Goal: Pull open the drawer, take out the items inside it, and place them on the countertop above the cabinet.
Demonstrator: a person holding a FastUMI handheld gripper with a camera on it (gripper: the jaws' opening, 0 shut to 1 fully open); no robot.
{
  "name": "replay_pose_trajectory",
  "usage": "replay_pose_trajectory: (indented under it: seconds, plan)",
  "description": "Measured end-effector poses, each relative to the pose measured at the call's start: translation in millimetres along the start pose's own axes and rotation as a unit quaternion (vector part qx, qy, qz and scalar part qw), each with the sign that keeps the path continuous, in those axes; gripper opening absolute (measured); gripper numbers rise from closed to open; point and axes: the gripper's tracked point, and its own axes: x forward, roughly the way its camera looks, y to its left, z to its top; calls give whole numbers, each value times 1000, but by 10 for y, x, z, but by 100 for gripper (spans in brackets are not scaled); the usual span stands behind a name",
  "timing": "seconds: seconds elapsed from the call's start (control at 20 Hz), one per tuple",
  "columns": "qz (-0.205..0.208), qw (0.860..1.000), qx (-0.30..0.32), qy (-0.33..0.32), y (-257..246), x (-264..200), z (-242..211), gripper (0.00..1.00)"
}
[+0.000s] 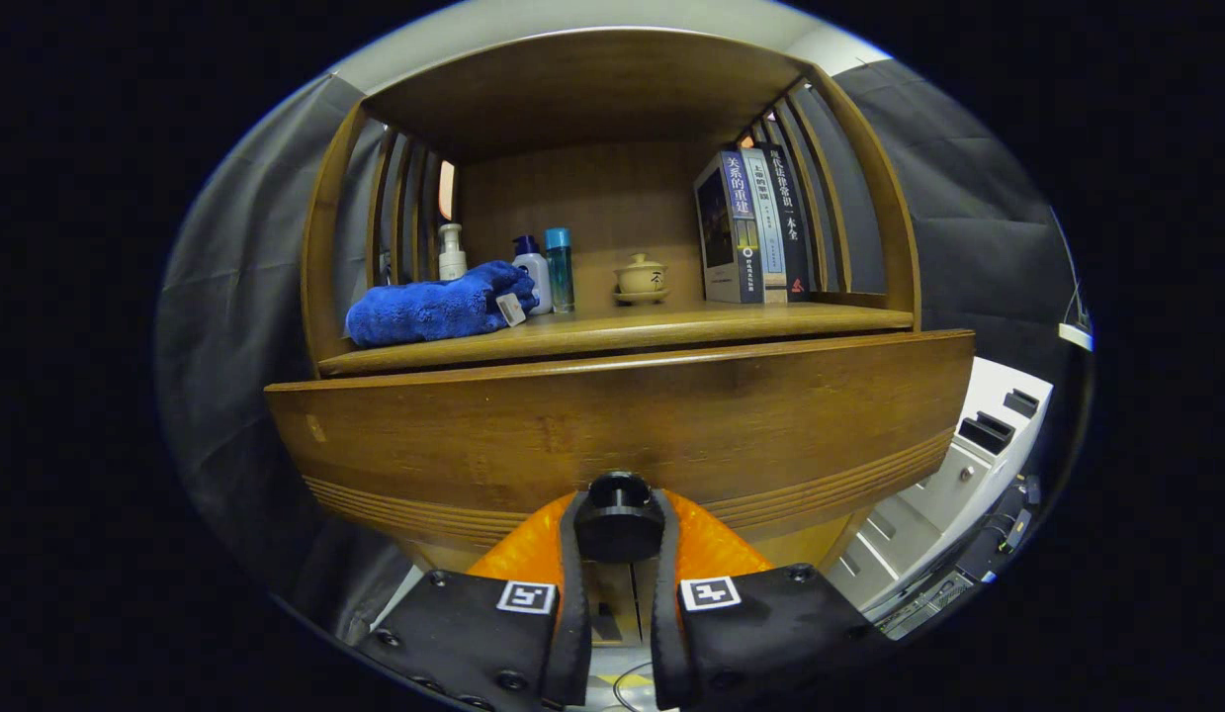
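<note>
the gripper sits nearest, its two fingers closed in on the dark round knob of the drawer, one finger pressing each side of it, so the claw is nearly shut with only the knob's width between the fingers. the drawer front is a wide panel of brown wood with grooved lines along its lower edge, and it stands forward of the countertop edge above it, a thin gap showing between the two; what lies inside the drawer cannot be seen. the countertop is the same brown wood, a flat shelf under a wooden roof, with slatted sides and a plain wooden back. on it, at the left, lies a folded blue towel with a small tag; just behind and beside it stand a pale pump bottle, a white bottle with a dark cap and a slim teal bottle. near the middle, apart from the bottles, sits a small lidded teacup on a saucer. at the right a row of books stands upright against the slats. black cloth hangs on both sides of the cabinet, and a white unit with dark slots stands low to the right, beside the cabinet.
</note>
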Motion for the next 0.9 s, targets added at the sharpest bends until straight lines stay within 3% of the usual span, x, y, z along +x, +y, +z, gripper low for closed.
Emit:
replay_pose_trajectory:
  seconds: [0.9]
  plan:
    - [10, 1000, -12, 17, 7, -1076, -386, 33]
